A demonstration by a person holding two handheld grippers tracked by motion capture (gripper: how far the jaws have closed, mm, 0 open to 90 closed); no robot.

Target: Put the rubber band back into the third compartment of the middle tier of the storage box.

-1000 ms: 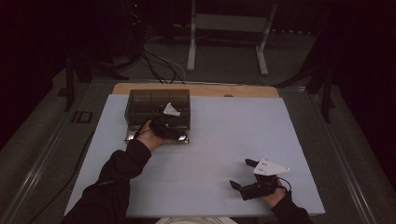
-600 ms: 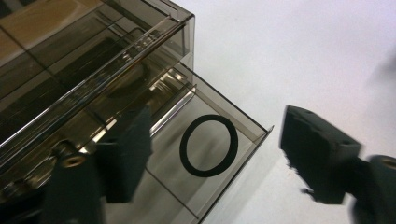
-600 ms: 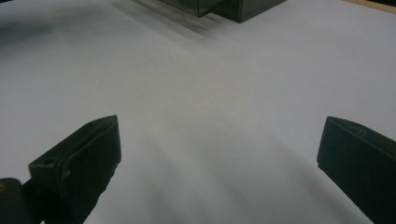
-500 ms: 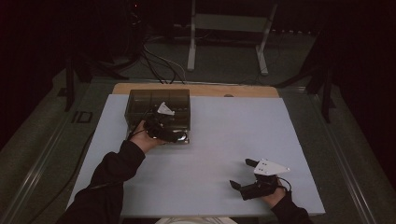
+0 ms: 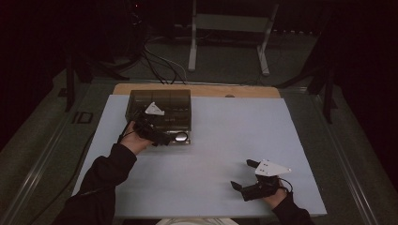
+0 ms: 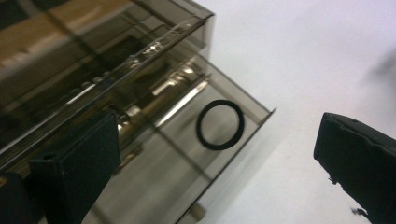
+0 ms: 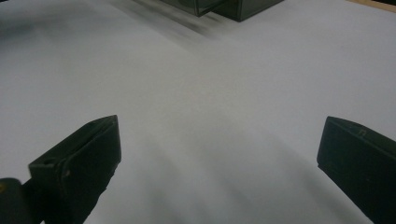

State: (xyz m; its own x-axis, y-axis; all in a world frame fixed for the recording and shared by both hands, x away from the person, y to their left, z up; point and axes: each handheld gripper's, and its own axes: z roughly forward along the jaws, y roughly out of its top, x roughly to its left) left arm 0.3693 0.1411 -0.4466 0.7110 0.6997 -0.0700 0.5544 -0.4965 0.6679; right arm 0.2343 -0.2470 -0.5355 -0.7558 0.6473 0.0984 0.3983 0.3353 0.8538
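Observation:
A smoked clear drawer box [image 5: 159, 105] stands at the back left of the white table [image 5: 211, 154]. Its bottom drawer [image 6: 187, 158] is pulled out, and a black ring [image 6: 220, 124] lies flat in it, also seen as the ring [image 5: 180, 137] from above. My left gripper [image 5: 164, 136] hovers at the drawer front. Its jaws have just been opening and now stand wide, the left gripper [image 6: 217, 154] holding nothing; the ring lies beyond them. My right gripper [image 5: 243, 174] rests open near the front right edge, and the right gripper [image 7: 219, 135] looks across bare table.
A wooden strip [image 5: 197, 90] runs along the table's far edge behind the box. Cables [image 5: 159, 65] and a metal stand [image 5: 225, 42] lie on the floor beyond. The box corner [image 7: 233, 7] shows far off in the right gripper view.
My left gripper has drawn back to the left from the drawer and its jaws have spread. The black ring now shows lying in the drawer. The right gripper has kept still.

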